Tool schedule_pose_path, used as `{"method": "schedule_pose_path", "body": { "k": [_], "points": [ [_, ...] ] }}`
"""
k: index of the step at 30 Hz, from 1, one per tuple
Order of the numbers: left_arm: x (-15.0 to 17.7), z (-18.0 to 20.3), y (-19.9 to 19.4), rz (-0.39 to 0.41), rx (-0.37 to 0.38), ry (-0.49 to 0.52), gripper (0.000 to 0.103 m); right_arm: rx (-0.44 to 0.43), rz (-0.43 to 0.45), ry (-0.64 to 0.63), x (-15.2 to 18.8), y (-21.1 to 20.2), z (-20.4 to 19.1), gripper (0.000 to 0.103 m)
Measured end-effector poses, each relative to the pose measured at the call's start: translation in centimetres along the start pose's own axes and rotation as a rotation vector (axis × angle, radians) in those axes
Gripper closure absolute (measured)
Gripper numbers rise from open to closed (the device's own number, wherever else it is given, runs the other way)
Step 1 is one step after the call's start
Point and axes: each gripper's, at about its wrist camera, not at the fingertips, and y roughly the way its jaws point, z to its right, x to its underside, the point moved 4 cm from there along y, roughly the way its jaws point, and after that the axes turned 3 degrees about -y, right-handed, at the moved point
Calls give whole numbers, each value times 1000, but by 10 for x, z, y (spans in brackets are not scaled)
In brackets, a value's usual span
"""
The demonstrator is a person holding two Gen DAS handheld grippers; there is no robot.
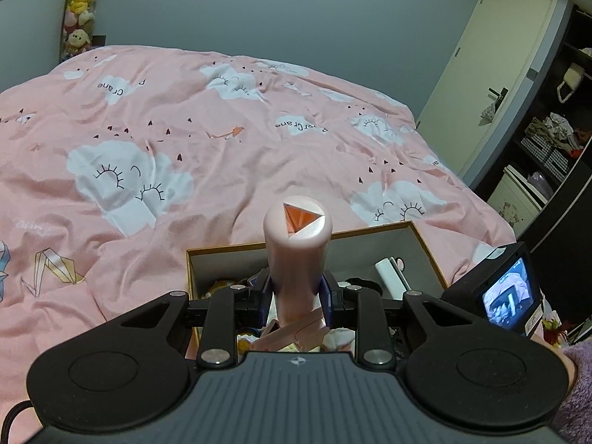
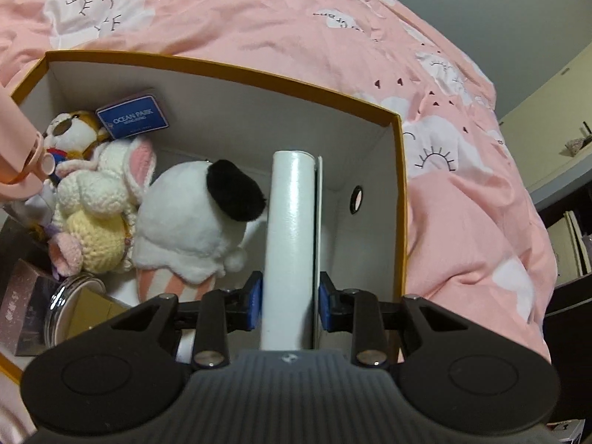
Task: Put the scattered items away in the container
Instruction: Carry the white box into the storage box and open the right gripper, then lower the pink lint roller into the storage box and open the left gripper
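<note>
An orange-rimmed cardboard box (image 2: 259, 74) with white walls stands on the pink bed. Over its near-left part, my left gripper (image 1: 296, 296) is shut on a pink tube (image 1: 296, 255) with an orange triangle on its end cap. The tube's strapped end (image 2: 22, 162) shows at the left edge of the right wrist view. My right gripper (image 2: 290, 296) points down into the box. Its blue pads lie against a glossy white tube (image 2: 292, 229) that stands inside near the right wall. In the left wrist view that white tube (image 1: 388, 273) also shows within the box (image 1: 425, 244).
Plush toys (image 2: 192, 222), a blue card box (image 2: 133, 116) and a round tin (image 2: 70, 307) fill the box's left half. The pink duvet (image 1: 185, 129) spreads all round. A door (image 1: 492, 74) and dark shelves (image 1: 555, 137) stand at the right. A purple sleeve (image 1: 577, 384) is at the edge.
</note>
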Motion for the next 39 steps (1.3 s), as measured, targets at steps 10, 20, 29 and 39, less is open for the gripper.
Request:
{"method": "schedule_pose_path", "body": {
  "k": [10, 20, 29, 39],
  "points": [
    [1, -6, 1, -8, 6, -22, 72, -134, -29, 71, 1, -8, 12, 73],
    [-1, 3, 6, -44, 55, 9, 72, -122, 48, 130, 3, -34, 26, 82],
    [-3, 58, 29, -138, 186, 139, 72, -58, 206, 223, 18, -78, 49, 82],
    [15, 118, 91, -379, 300, 206, 72, -12, 268, 372, 46, -90, 83, 80]
  ]
}}
